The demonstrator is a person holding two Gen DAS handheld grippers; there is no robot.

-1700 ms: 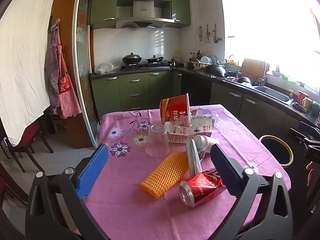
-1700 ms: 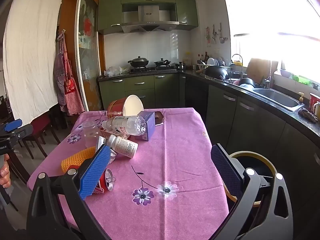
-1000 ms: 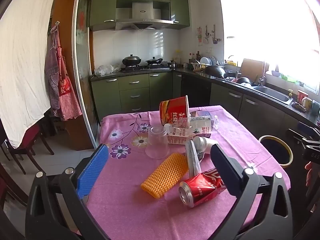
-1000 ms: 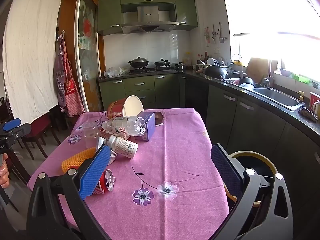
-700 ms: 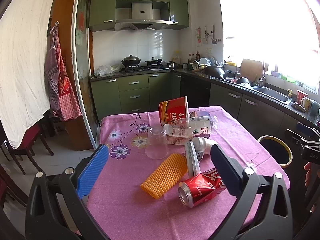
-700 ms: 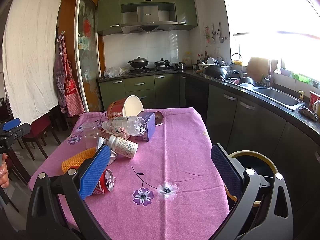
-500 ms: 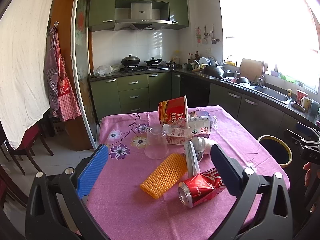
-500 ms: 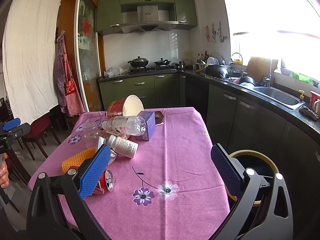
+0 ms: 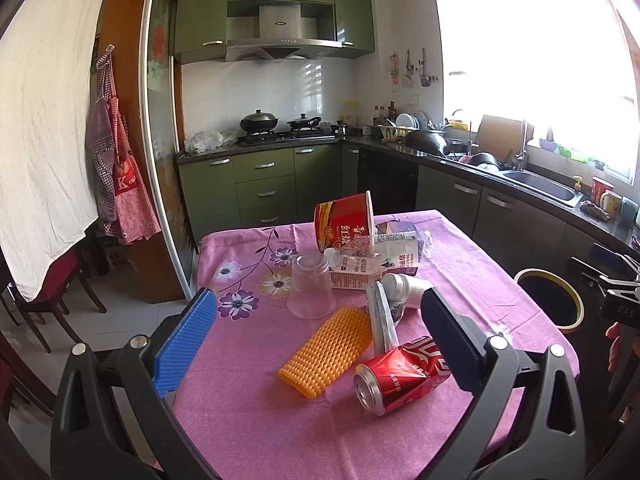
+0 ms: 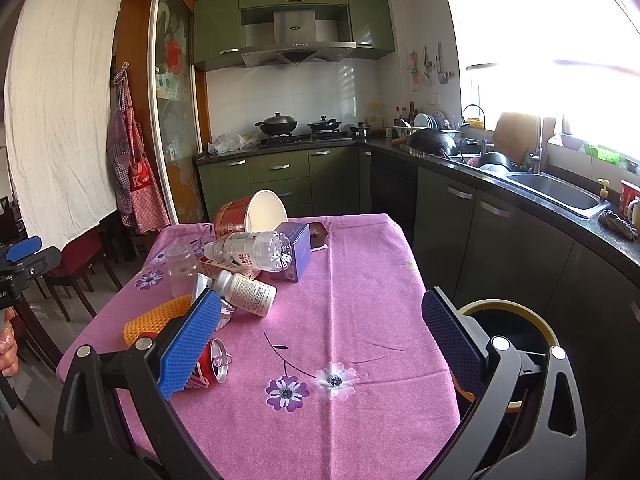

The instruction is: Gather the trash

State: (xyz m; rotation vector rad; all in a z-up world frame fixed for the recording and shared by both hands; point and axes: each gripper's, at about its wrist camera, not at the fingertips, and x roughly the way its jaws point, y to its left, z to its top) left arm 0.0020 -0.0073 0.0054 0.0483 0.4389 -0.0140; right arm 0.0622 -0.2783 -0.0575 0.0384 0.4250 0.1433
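Red can lies on its side on the pink-clothed counter, long axis running from near-left to far-right, open top facing the left gripper. Orange ridged mat lies just beside the can; bin stands beyond the counter's right edge. Left fingers apart, empty. Right gripper fingers apart, empty.

Open right claw, trash on pink tablecloth, bin

red can half behind tongs pad
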